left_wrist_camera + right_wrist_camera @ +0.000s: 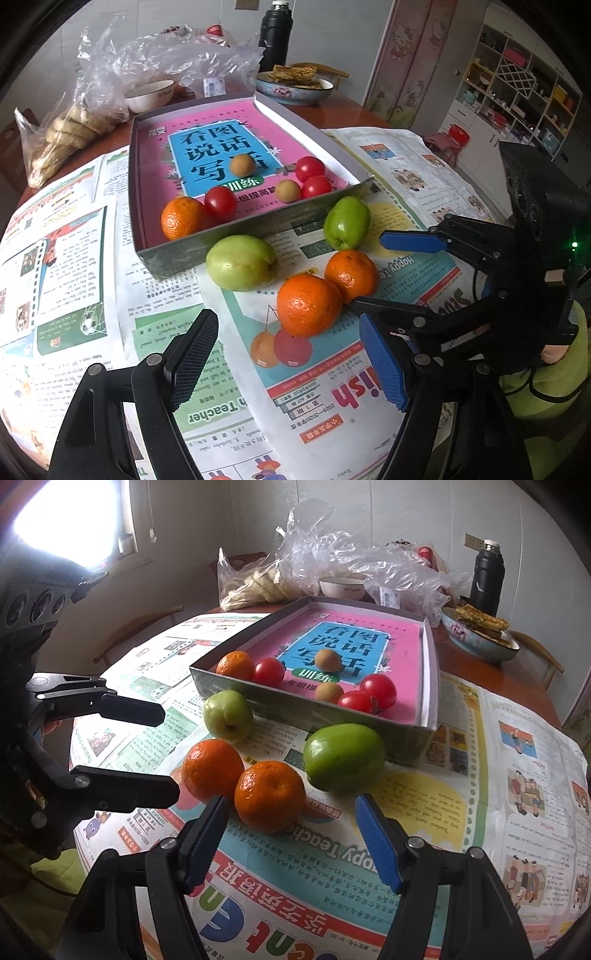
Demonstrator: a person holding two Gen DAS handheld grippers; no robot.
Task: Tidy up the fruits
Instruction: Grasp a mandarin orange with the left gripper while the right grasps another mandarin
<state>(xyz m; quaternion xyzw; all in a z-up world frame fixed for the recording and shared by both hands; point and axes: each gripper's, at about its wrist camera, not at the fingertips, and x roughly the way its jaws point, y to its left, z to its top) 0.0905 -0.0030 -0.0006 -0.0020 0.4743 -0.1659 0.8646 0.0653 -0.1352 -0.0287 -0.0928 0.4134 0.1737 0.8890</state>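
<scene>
A shallow grey box (258, 229) (430, 686) with a pink book inside holds an orange (181, 218), three red tomatoes (310, 168) and two small brown fruits (242, 165). On the newspaper in front of it lie two oranges (308, 304) (269, 794) and two green fruits (242, 263) (343, 757). My left gripper (288, 365) is open and empty, just short of the nearer orange. My right gripper (291, 845) is open and empty, its fingers on either side of the near orange, a little short of it. Each gripper shows in the other's view.
Newspapers cover the round table. Behind the box stand a white bowl (149, 95), clear plastic bags (173, 59), a bag of bread (64, 136), a black flask (275, 35) and a patterned bowl of flatbread (293, 85). Shelves (517, 92) stand at the far right.
</scene>
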